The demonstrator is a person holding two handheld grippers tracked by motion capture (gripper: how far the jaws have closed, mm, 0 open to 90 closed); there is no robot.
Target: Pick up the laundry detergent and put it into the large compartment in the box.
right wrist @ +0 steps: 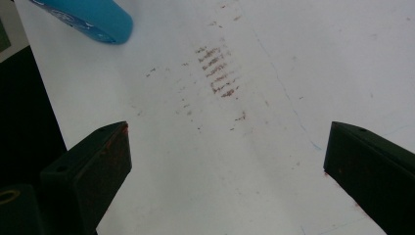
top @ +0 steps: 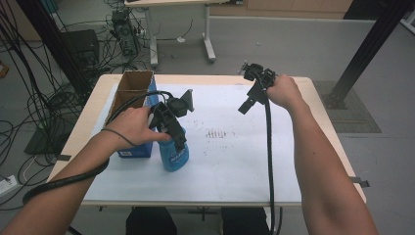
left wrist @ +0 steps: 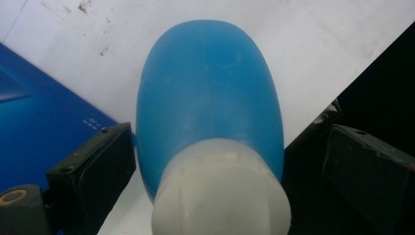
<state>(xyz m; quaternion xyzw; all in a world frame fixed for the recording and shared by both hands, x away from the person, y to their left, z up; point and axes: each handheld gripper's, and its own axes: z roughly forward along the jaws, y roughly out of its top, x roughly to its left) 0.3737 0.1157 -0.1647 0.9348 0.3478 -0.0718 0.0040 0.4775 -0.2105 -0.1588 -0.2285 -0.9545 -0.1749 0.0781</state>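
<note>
Left gripper point(top: 173, 128) sat right over the blue bottle point(top: 173, 154) from up high, beside the blue box point(top: 134, 149); our right gripper point(top: 254, 95) hung well apart. Left gripper view: jaws spread either side of the white cap point(left wrist: 220, 191), not touching, bottle upright between them. Right gripper view: jaws wide open over the bare white mat point(right wrist: 274, 161), so left was nearer

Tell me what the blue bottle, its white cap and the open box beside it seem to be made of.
Blue bottle: likely plastic, smooth and matte with a soft sheen and a faint mould seam. White cap: probably plastic too, dull, with slightly scuffed ridges. Open box: cardboard, plain brown inside its flaps, printed glossy blue outside.
</note>
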